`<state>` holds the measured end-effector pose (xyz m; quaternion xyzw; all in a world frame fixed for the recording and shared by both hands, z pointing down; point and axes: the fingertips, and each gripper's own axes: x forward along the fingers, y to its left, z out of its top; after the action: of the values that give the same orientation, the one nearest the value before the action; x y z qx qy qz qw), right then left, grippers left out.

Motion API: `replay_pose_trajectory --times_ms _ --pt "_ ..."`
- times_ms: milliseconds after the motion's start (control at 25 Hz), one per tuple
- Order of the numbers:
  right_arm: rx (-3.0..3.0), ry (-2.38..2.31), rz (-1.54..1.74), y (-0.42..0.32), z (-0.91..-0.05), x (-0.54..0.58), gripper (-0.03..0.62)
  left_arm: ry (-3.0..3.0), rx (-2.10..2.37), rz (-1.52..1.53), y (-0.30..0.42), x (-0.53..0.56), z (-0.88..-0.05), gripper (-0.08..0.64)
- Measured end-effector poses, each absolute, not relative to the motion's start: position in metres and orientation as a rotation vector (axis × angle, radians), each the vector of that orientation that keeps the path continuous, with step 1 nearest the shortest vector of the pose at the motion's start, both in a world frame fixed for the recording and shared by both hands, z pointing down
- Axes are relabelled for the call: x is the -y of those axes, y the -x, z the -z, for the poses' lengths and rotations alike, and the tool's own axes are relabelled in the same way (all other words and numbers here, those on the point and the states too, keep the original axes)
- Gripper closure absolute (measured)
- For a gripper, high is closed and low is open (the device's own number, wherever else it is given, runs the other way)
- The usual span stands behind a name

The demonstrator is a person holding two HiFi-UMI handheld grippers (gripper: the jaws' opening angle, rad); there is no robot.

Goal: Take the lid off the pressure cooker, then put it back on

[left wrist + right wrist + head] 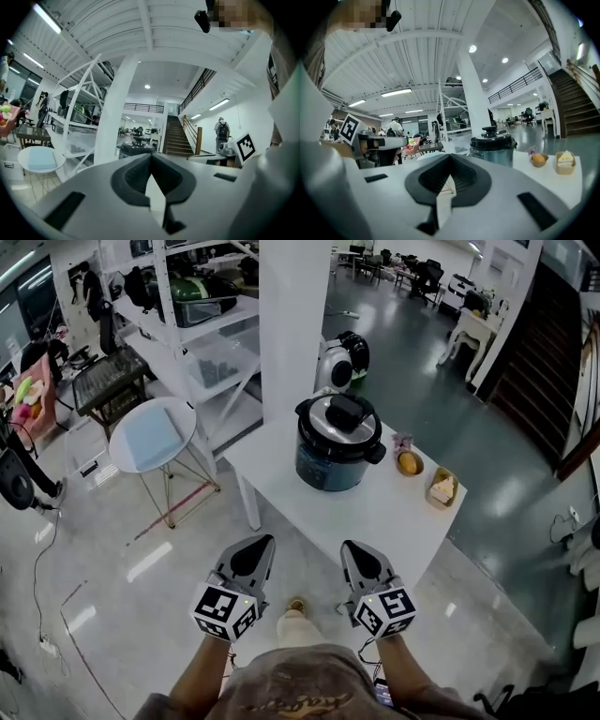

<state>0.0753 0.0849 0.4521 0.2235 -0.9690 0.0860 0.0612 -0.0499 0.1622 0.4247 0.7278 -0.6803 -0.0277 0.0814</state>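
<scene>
Hand-held gripper L point(265, 541), hand-held gripper R point(349, 546): side-by-side, tips fwd, jaws together.

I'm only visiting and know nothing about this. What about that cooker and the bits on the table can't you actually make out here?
- Head view: whether the lid on the pressure cooker is locked; too small to tell.
- Right gripper view: the cooker's base, hidden behind the right gripper.
- Left gripper view: nearly all of the cooker, hidden behind the left gripper.
- Head view: what the round bowl and square dish hold; too small.
</scene>
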Motion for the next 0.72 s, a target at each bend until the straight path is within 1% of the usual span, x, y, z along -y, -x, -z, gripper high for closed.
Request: replay_pose_trajectory --times_ms 400,720 --pt "2.947 -0.679 -0.236 -0.035 -0.434 0.012 0.595 -2.229 2.007 0.089 0.09 -0.058 -0.408 0.555" --pt "2.954 -0.717 -0.248 -0.024 -0.428 0.052 0.595 -2.293 1.94 0.129 0.092 -0.007 -0.397 0.555"
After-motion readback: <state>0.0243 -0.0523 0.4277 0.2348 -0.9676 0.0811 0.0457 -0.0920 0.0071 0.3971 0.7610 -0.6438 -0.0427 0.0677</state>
